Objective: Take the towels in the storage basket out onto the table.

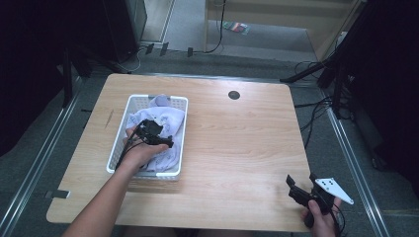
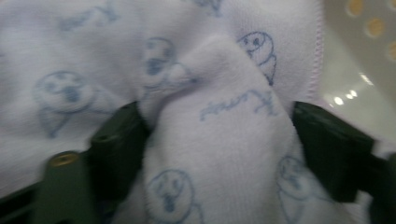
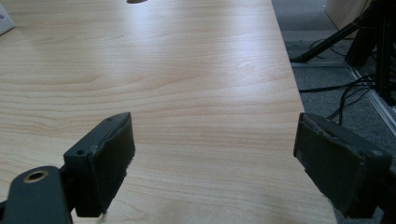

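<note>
**A:** Where is the cloth?

**B:** It lies bunched in the white basket [image 1: 182,129], which sits on the left half of the wooden table [image 1: 237,143]. The cloth [image 1: 165,116] is white with pale blue cartoon faces and script, and it fills most of the basket, heaped toward the far end.

**A:** And the left gripper?

**B:** The left gripper [image 1: 159,139] is down inside the basket, over the cloth's middle, with the left hand [image 1: 141,150] behind it toward the basket's near end. In the left gripper view, a raised fold of the cloth [image 2: 224,140] stands between the two black jaws, and both jaws press against its sides. The jaws are fairly wide apart yet clamped on that thick fold. At the upper right of that view, the basket's perforated wall [image 2: 359,42] shows just beside the cloth's stitched edge.

**A:** What about the other one?

**B:** The right gripper [image 1: 300,181] rests well apart from the basket, at the table's near right corner, held by the right hand [image 1: 323,219]. In the right gripper view, its jaws stand wide apart with bare wood [image 3: 187,93] between them.
</note>
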`<state>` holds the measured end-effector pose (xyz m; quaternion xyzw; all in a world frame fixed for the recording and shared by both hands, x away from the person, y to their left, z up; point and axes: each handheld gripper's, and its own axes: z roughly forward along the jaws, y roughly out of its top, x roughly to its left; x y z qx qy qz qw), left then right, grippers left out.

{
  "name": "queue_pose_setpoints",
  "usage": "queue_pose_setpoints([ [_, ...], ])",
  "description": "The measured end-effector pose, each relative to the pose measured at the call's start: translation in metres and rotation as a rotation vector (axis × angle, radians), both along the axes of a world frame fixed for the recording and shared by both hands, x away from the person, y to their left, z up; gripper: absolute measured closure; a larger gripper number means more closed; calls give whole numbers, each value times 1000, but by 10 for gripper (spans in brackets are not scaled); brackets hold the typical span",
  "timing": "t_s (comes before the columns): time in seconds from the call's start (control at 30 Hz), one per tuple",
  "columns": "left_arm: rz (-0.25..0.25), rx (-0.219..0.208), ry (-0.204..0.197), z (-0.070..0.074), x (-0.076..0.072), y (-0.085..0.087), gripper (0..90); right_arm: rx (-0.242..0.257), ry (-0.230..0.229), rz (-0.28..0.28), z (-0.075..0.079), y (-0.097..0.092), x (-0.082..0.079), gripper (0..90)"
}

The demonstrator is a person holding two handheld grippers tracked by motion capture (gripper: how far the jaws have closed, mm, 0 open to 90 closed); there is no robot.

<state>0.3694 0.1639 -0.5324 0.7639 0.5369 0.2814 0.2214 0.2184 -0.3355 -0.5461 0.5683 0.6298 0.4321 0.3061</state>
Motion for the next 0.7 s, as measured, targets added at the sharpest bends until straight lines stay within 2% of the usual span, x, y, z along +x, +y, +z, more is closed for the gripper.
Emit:
queue_pose_setpoints([
  [0.2, 3, 16, -12, 1, -1, 4, 521, 2, 4, 0, 0, 0, 0, 126],
  [0.27, 6, -49, 11, 6, 1, 12, 598, 2, 3, 0, 0, 0, 0, 126],
  [0.3, 9, -63, 12, 7, 1, 13, 626, 1, 1, 1, 0, 0, 0, 125],
  [0.47, 39, -157, 30, 12, 3, 21, 694, 4, 5, -1, 0, 0, 0, 126],
  [0.63, 45, -170, 17, 17, 3, 25, 718, 4, 4, 0, 0, 0, 0, 126],
  [0.7, 50, -188, 11, 19, 3, 27, 720, 5, 5, 0, 0, 0, 0, 126],
])
